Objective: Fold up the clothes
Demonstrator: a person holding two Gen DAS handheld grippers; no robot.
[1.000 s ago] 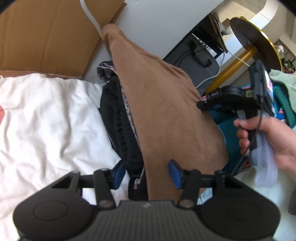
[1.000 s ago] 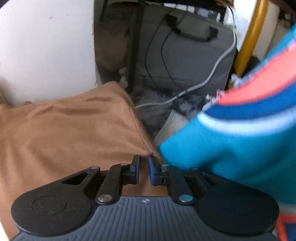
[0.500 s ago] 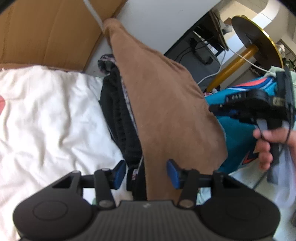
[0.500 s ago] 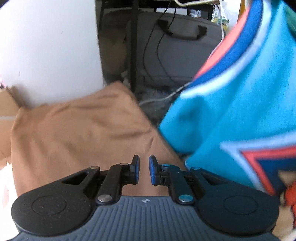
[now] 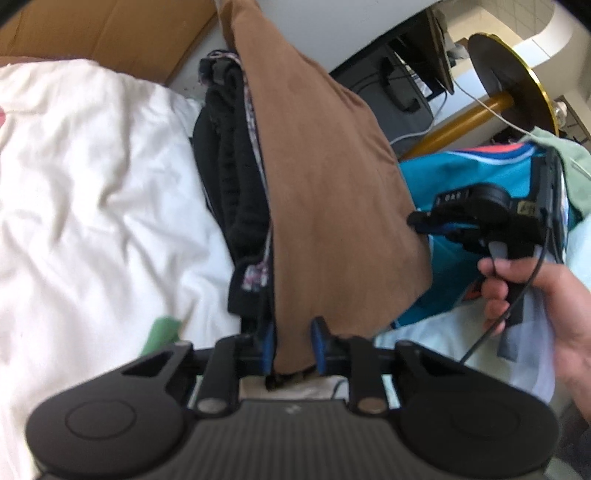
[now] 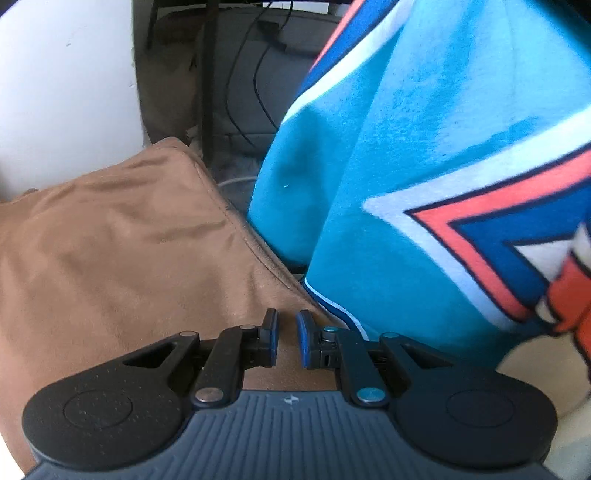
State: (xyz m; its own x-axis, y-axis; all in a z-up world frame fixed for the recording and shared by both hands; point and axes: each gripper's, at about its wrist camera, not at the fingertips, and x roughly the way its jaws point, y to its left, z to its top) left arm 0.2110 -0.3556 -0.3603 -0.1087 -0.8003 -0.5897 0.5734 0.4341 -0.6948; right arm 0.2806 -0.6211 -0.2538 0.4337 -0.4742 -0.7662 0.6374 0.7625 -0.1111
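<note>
A lived-in room at home: rumpled white bedding [image 5: 92, 192] at left, a cardboard box [image 5: 103, 29] upper left, a grey laptop bag [image 6: 251, 74] with cables at top.

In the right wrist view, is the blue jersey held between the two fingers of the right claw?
No, the right claw has only a narrow gap with brown cloth behind it, and the blue jersey hangs to its right.

A white wall [image 6: 66, 92] stands at the back, with brown cardboard [image 5: 110, 33] leaning against it. Beside it sits a grey bag [image 6: 251, 74] crossed by dark cables, near a gold-coloured pole [image 5: 461, 123]. A rumpled white sheet [image 5: 92, 184] catches bright daylight.
</note>
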